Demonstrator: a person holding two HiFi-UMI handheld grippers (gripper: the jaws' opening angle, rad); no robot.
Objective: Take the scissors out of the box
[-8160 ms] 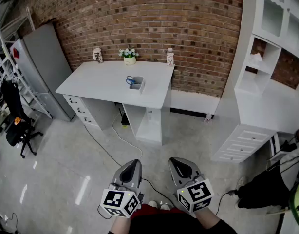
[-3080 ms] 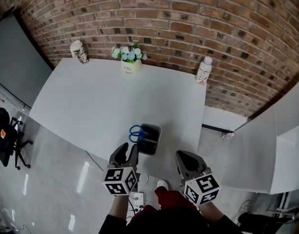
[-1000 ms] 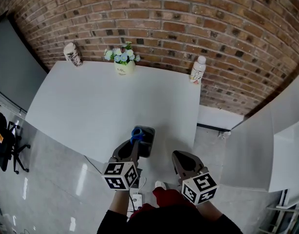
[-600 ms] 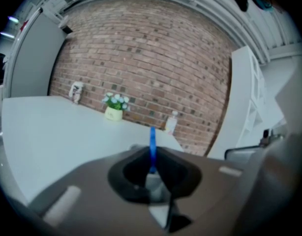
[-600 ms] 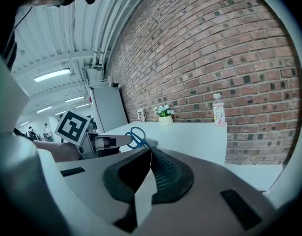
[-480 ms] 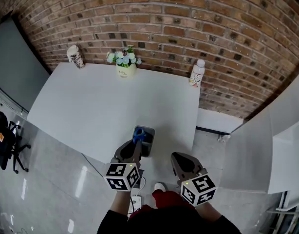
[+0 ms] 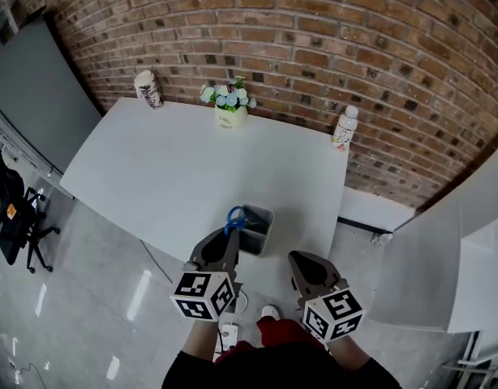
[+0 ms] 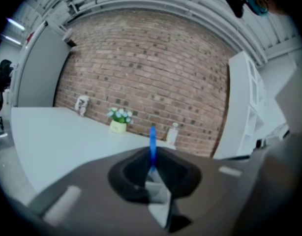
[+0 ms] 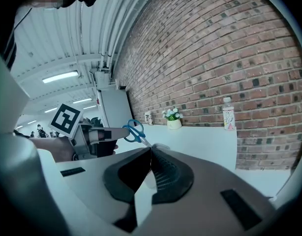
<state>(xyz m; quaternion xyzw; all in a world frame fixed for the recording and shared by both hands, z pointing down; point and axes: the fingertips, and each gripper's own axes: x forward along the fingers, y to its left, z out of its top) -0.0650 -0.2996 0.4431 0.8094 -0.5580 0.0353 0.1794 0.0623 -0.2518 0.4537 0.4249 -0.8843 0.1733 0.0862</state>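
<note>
Blue-handled scissors (image 7: 235, 215) are pinched in my left gripper (image 7: 230, 235), handles up, their blades pointing down into the small grey box (image 7: 266, 218) near the table's front edge. In the left gripper view the blue handle (image 8: 152, 140) stands upright between the closed jaws. The right gripper view shows the scissors (image 9: 134, 131) held out from the left gripper (image 9: 99, 135), over the table. My right gripper (image 7: 301, 261) hangs to the right of the box, off the table's edge, shut with nothing between its jaws (image 9: 151, 154).
On the white table (image 7: 176, 168), a flower pot (image 7: 230, 108), a white bottle (image 7: 344, 128) and a patterned cup (image 7: 148, 87) stand along the brick wall. A grey cabinet (image 7: 30, 96) flanks the table's left end. A cable and plug lie on the floor below.
The left gripper closed on the scissors, which earlier lay over the box's left side, and has lifted them, handles now above the box rim. The right gripper barely moved.
</note>
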